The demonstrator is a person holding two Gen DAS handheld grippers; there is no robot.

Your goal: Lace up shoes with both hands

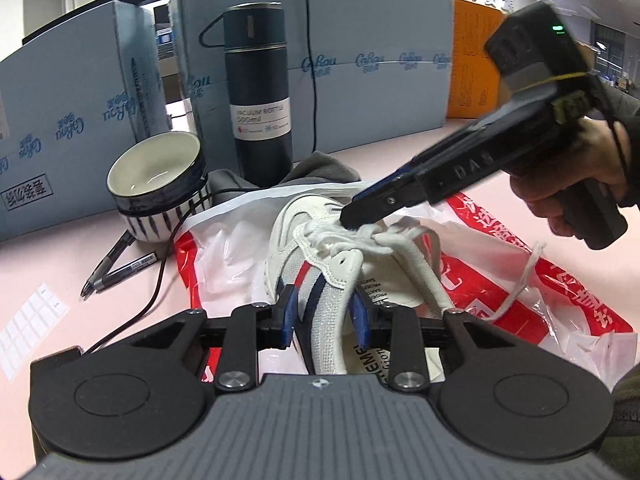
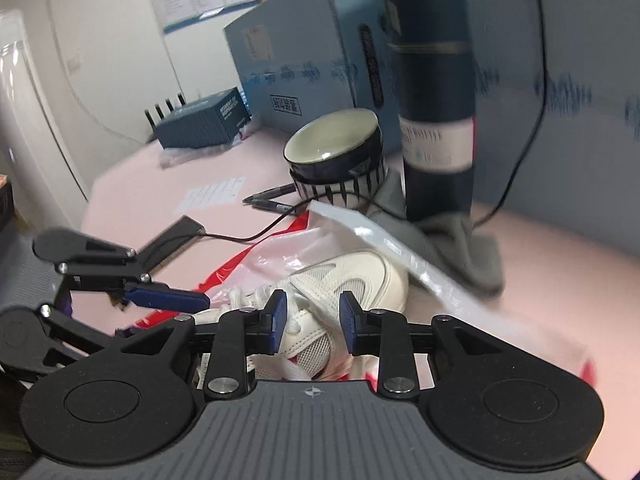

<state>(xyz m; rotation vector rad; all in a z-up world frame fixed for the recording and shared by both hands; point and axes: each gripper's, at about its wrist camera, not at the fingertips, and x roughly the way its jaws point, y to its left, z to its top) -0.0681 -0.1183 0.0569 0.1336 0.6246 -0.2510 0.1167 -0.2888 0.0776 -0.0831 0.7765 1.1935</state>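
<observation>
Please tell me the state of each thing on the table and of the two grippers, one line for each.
Shoe: on its side on the bag, laces not tied.
Lace: bunched, one end loose.
Bag: flat, crumpled.
Bottle: upright, lid on.
Bowl: tilted, empty.
Pens: lying flat.
Left gripper: shut on the shoe's side.
Right gripper: tips at the lace; whether it grips, I cannot tell.

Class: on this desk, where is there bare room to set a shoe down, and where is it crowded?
Free: pink desktop between flask, orange box and plastic bag. Crowded: around the bowl, pens and cable.
</observation>
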